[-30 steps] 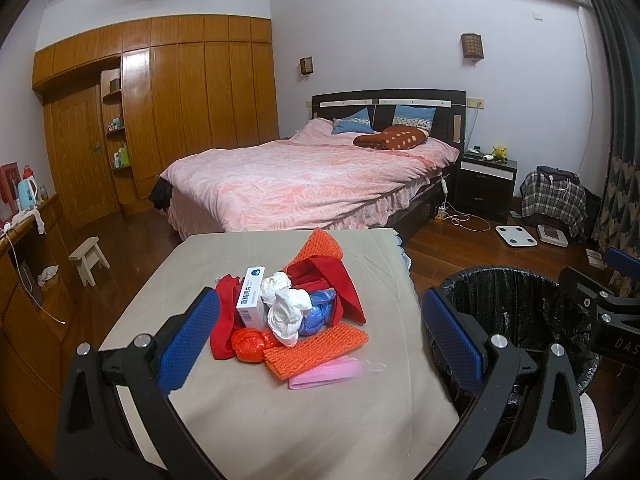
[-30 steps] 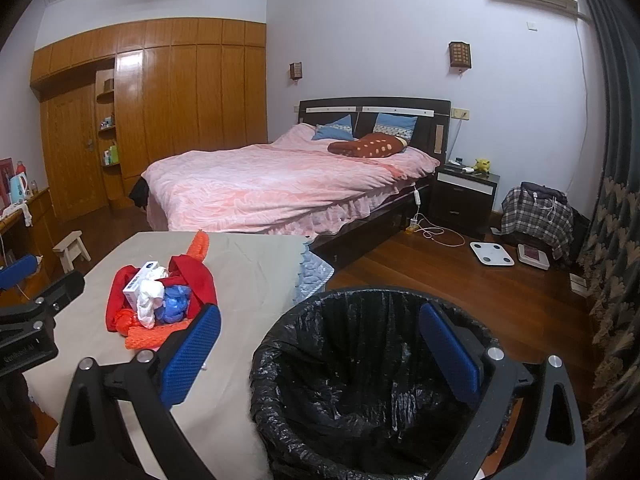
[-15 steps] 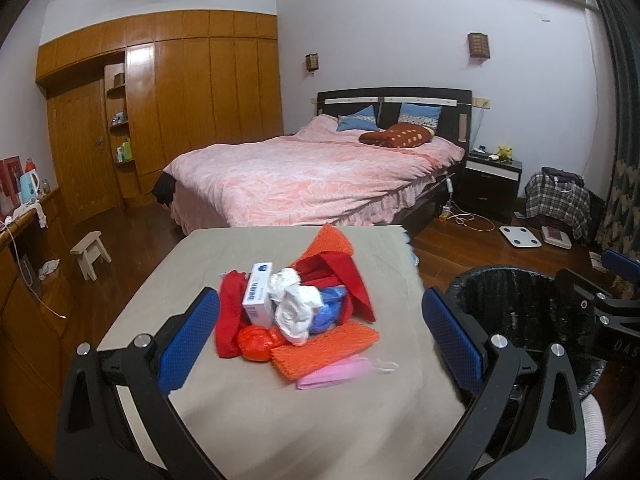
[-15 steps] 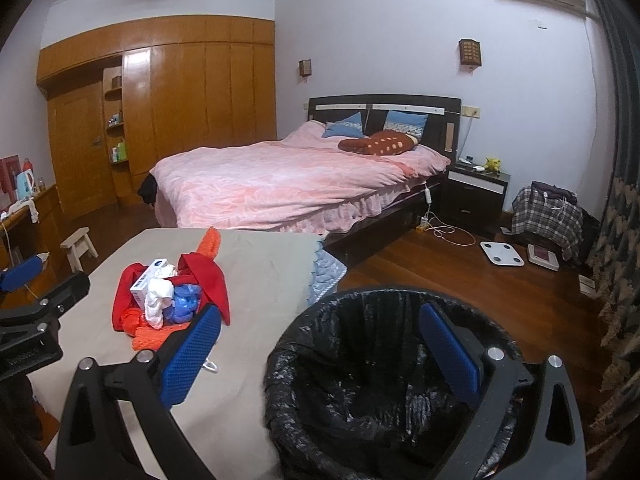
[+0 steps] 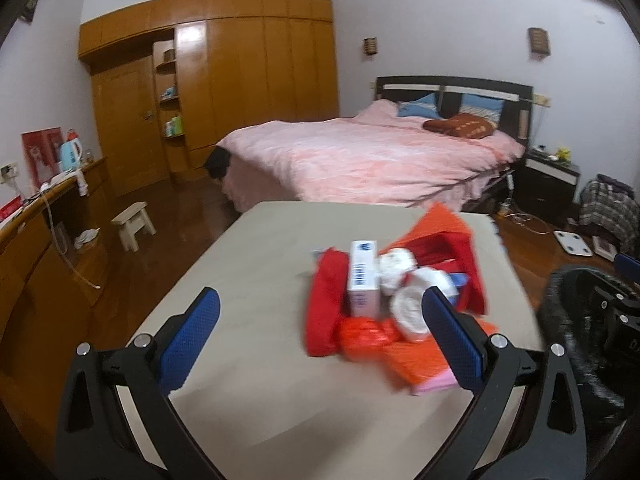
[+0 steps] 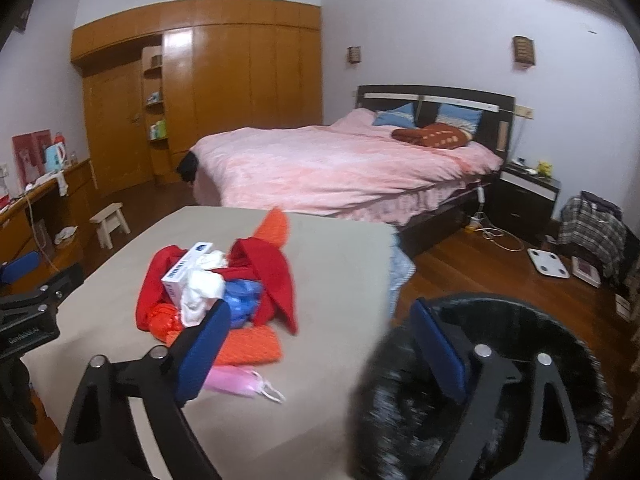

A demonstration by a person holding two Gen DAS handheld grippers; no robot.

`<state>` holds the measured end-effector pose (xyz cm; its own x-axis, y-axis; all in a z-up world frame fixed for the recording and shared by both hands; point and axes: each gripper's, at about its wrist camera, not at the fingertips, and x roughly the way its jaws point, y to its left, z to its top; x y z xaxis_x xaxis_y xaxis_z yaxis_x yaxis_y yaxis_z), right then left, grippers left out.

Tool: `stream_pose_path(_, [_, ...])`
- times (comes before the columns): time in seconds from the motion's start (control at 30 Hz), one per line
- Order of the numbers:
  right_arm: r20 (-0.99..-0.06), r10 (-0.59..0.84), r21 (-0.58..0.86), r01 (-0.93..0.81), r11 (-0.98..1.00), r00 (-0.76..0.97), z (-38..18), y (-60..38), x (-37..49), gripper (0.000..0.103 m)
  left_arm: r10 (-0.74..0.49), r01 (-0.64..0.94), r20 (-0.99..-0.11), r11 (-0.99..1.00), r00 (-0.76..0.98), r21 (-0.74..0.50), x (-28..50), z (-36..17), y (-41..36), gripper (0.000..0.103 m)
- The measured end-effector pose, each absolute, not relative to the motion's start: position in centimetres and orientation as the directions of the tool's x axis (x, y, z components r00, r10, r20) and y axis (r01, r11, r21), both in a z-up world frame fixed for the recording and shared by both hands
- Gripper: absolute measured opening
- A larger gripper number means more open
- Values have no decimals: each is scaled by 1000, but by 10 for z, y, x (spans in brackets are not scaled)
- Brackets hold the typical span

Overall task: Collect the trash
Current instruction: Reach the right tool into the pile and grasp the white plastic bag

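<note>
My left gripper (image 5: pixel 318 334) has its blue pads spread wide with nothing between them but bare table (image 5: pixel 248 264). The trash pile (image 5: pixel 394 300) lies ahead and toward my right pad, which overlaps its near edge in the picture; I cannot tell whether it touches. My right gripper (image 6: pixel 320 338) is also open, its jaws having just been closing a little, with only table between them; its left pad sits in front of the pile's near right side.

The pile rests on the beige table: a white carton (image 6: pixel 184 274) leaning on crumpled white paper (image 6: pixel 204 288), a blue wad (image 6: pixel 242 300), red cloth (image 6: pixel 272 276) wrapping the sides, an orange mesh piece (image 6: pixel 248 346) in front, and a pink face mask (image 6: pixel 240 380) lying nearest me, just apart from the mesh.

The black-lined trash bin (image 6: pixel 520 344) stands off the table's right edge, behind my right gripper's right finger. Beyond the table are a bed (image 5: pixel 372 160) with a pink cover, a wooden wardrobe (image 5: pixel 240 72), and a small stool (image 5: pixel 134 226) on the floor.

The right wrist view shows the mask and its ear loops clearly, plus the bin's opening; the left wrist view blurs the pile, shows only a pink sliver of mask, and catches just the bin's left rim. Each view shows the other gripper at its edge.
</note>
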<state>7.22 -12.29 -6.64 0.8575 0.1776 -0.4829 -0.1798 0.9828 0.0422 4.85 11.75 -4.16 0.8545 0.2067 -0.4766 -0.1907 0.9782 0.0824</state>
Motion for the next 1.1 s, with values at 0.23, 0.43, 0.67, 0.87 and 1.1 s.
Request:
stream_pose_path(0.23, [-494,274,62,-281,958,825,-85,-70,110,76,247,-222,-472,969,846,110,75,-57,146,98])
stream_pose_path(0.43, [-535,334,60,-360,931,776,-104,-29,136,65,266,-243,-500,963,824,113,87,-73,166,97])
stream_pose_path(0.67, [-587,359,33,-421,906,726,-124,2,151,46,272,-259,-523,961,808,100,90,-84,181,96])
stream_pose_path(0.87, [-597,375,31,-446,894,709,-129,2,149,27,258,-246,-529,965,808,96,91,-89,178,96])
stream_pose_path(1.1, [-568,415,85,-451,888,710,-115,-16,135,26,228,-215,-529,973,817,86,95,-92,166,88])
